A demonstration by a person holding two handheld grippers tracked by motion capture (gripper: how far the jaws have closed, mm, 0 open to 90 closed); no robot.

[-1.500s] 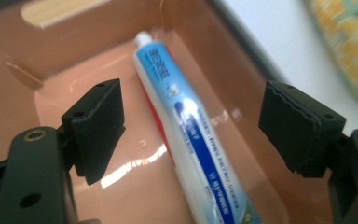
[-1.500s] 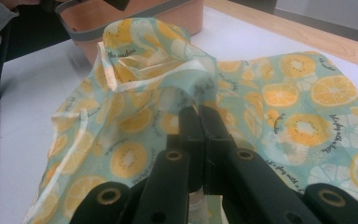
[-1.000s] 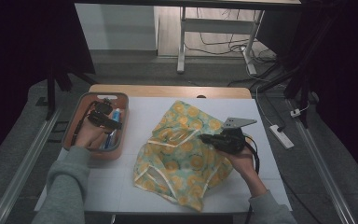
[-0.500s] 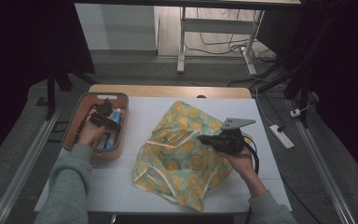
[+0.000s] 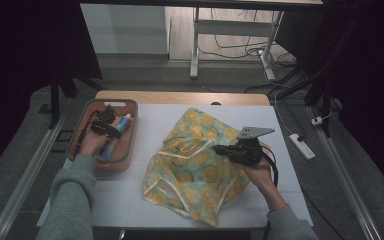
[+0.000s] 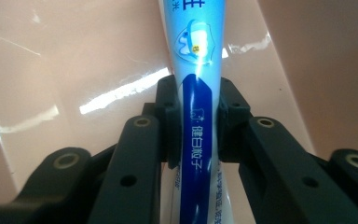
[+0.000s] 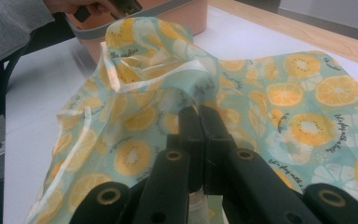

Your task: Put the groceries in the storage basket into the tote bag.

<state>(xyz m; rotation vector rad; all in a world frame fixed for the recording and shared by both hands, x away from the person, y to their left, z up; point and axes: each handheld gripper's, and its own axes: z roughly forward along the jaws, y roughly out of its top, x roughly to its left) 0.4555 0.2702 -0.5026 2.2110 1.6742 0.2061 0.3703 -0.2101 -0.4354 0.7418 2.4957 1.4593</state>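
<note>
Well, from above, the white surface (image 5: 145, 205) has an orange tray (image 5: 130, 107) at about nine o'clock and a big cloth bag (image 5: 200, 185) with orange slices printed on it in the middle. The left tool (image 5: 104, 129) is down inside the tray, with the person's hand behind it. The right tool (image 5: 220, 148) sits over the bag at about three o'clock, with its grey plate on top and a black cable trailing from it.

The high view is too far off to show what the left tool is doing. The left gripper view tells it plainly: the left tool (image 6: 196, 121) is squeezing a blue and white toothpaste tube (image 6: 196, 56) from both sides. The tube runs straight up toward twelve o'clock, and the shiny pink floor of the tray (image 6: 65, 70) is behind it.

The right gripper view shows the right tool (image 7: 198, 135) with its two jaws pressed flat together, pinching a fold of the bag (image 7: 298, 98). The cloth is pulled up into a soft peak at about eleven o'clock. Past that peak sits the corner of the tray (image 7: 191, 16), and a grey sleeve (image 7: 9, 23) comes in at ten o'clock. A small clear bottle top (image 7: 198, 205) peeks out under the jaws at six o'clock.
</note>
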